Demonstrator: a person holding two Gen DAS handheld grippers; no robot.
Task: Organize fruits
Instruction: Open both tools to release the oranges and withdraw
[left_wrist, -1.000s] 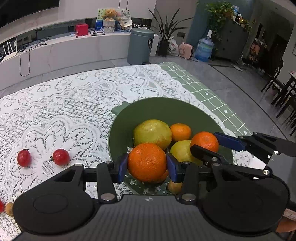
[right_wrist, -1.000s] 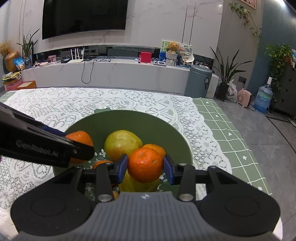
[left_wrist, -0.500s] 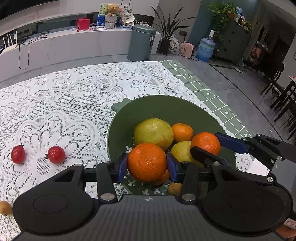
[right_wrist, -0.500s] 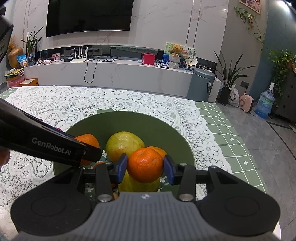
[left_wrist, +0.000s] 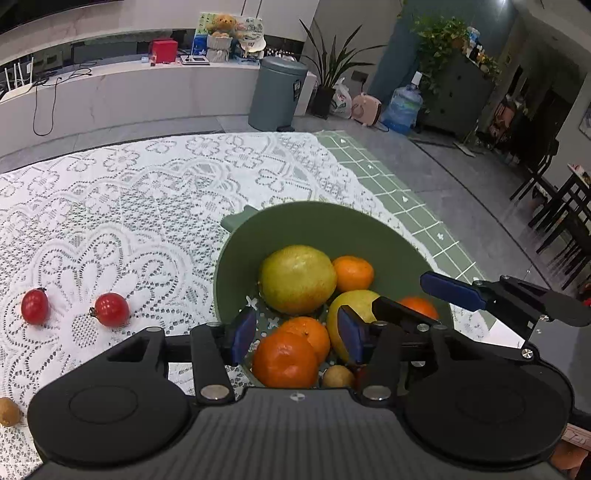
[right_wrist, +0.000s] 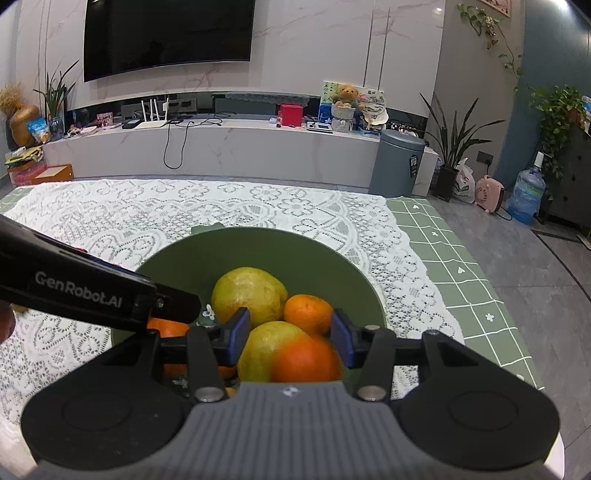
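A green bowl (left_wrist: 314, 225) on the lace cloth holds two yellow-green pears (left_wrist: 297, 278) and several oranges. My left gripper (left_wrist: 297, 330) is open above the bowl's near side; an orange (left_wrist: 284, 360) lies in the bowl just below its blue pads. My right gripper (right_wrist: 290, 332) is open over the bowl (right_wrist: 266, 245) too, with an orange (right_wrist: 306, 360) lying below it against a pear (right_wrist: 262, 347). The right gripper also shows in the left wrist view (left_wrist: 424, 299). Two red tomatoes (left_wrist: 110, 309) and a small brown fruit (left_wrist: 8, 411) lie on the cloth to the left.
The table has a white lace cloth (left_wrist: 129, 206) over a green checked one (left_wrist: 391, 192); its right edge is close to the bowl. The left gripper's arm (right_wrist: 85, 295) crosses the right wrist view at left. A small brown fruit (left_wrist: 338, 376) lies in the bowl.
Both grippers have opened and let go of their oranges, which now lie in the bowl. Both grippers have pulled back a little.
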